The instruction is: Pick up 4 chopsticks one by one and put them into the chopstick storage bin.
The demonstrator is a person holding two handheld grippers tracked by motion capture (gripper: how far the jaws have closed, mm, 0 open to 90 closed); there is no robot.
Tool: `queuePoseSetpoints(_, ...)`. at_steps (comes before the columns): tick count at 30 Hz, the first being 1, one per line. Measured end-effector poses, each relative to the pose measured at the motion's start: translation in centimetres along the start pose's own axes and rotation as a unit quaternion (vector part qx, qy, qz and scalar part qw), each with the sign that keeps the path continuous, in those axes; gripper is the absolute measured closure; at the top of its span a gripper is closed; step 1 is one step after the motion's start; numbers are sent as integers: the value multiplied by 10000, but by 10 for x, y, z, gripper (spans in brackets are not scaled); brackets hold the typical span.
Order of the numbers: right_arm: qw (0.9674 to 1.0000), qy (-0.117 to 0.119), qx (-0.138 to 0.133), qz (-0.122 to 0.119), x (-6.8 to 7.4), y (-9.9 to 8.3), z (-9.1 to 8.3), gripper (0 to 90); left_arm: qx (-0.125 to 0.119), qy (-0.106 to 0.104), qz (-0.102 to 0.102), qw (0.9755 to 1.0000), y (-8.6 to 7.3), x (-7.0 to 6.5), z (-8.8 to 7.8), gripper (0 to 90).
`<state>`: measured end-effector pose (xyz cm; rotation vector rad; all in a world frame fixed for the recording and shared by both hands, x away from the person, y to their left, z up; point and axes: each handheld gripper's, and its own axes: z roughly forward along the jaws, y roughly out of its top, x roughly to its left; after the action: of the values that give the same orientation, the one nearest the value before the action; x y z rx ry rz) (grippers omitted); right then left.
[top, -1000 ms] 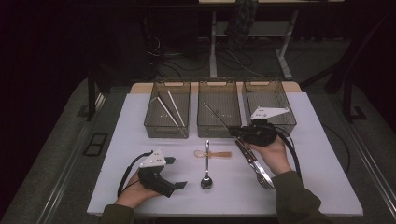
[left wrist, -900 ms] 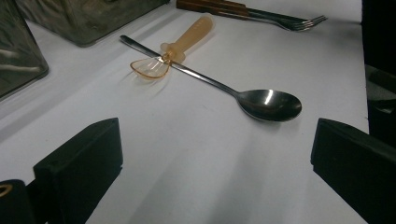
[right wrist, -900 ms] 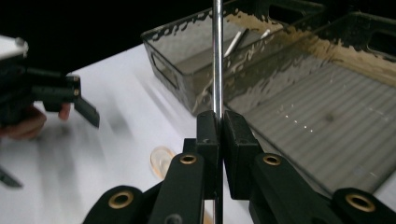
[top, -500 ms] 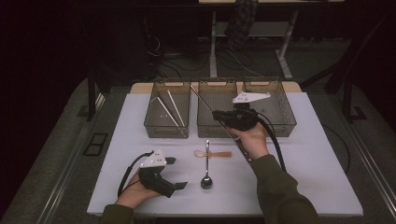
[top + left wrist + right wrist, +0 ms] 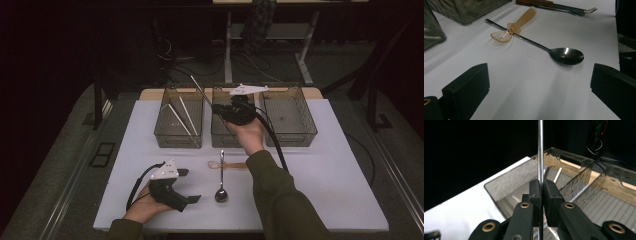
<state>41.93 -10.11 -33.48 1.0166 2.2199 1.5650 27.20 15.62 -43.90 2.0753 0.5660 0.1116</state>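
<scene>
Metal rod (image 5: 540, 150): clamped between the closed jaws of the right gripper (image 5: 220, 111), above the left bin (image 5: 176, 137). Left gripper (image 5: 189, 186): jaws wide apart, nothing held, rested on the table (image 5: 325, 175). Steel spoon (image 5: 564, 55) is laid across a plastic spoon (image 5: 511, 30); a fork (image 5: 579, 10) is seen beyond.

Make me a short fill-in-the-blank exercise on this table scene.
1. The right hand-held gripper is shut on a thin metal ____.
2. On the table stand ____ clear bins.
3. The metal spoon lies across an orange plastic ____.
4. The left hand-held gripper has its jaws ____.

Missing words: rod; three; spoon; open
</scene>
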Motion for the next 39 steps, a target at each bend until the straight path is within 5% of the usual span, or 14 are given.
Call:
queuePoseSetpoints(19,9997,-180,-65,129,14,32,78,853,-114,-49,-50,9999,0,1,-2,9)
queuePoseSetpoints(30,9997,-1,-54,250,28,28,116,853,-115,-93,-60,9999,0,2,-2,9)
queuePoseSetpoints(39,9987,-263,358,246,27,5,131,851,-107,-109,-60,9999,0,2,-1,9)
